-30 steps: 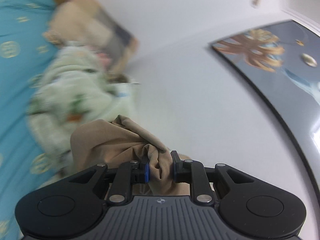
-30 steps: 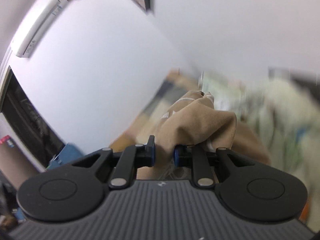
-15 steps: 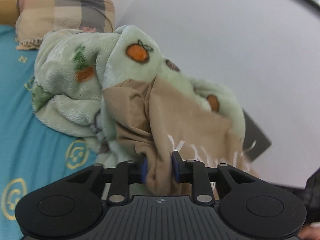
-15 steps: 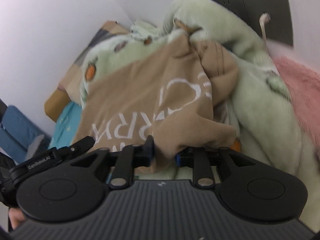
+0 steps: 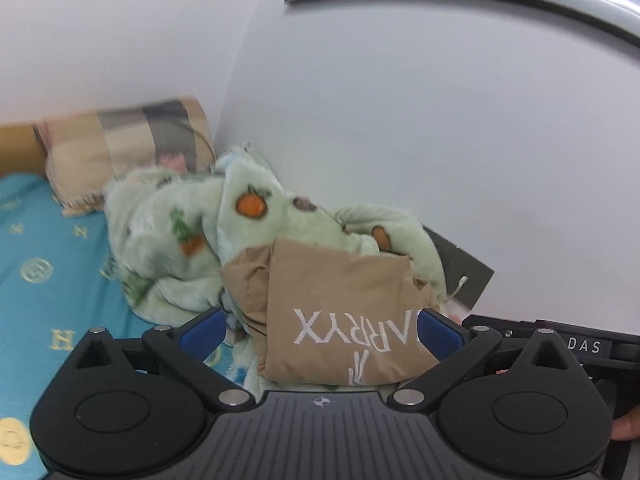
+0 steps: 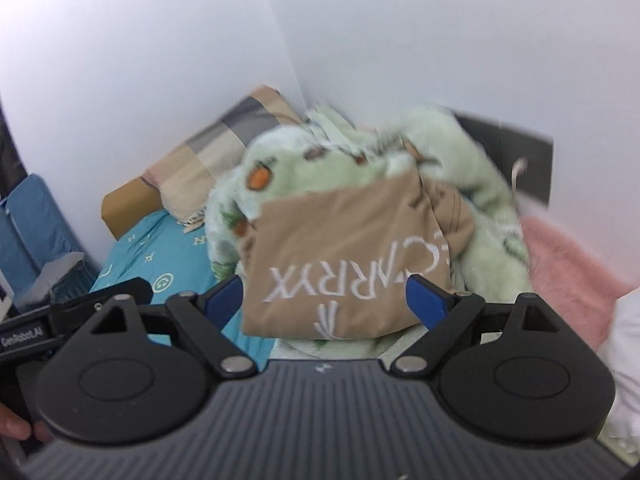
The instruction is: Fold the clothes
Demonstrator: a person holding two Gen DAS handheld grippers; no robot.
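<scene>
A folded tan garment (image 5: 340, 316) with white lettering lies on a crumpled pale green fleece blanket (image 5: 176, 240) at the bed's far corner by the wall. It also shows in the right wrist view (image 6: 344, 256). My left gripper (image 5: 320, 330) is open, its blue pads spread on either side of the garment without holding it. My right gripper (image 6: 326, 294) is open too, with the garment lying between and beyond its fingers. The right gripper's body (image 5: 580, 346) shows at the right edge of the left view.
The turquoise patterned bedsheet (image 5: 44, 276) lies to the left. A plaid pillow (image 5: 128, 148) sits in the corner. A pink fluffy blanket (image 6: 568, 260) lies at the right. A dark wall panel (image 6: 516, 160) with a cord is behind the blanket. White walls close in.
Both grippers were shut on the tan garment and carried it onto the green blanket. Now both have opened and let it go, and it rests there folded.
</scene>
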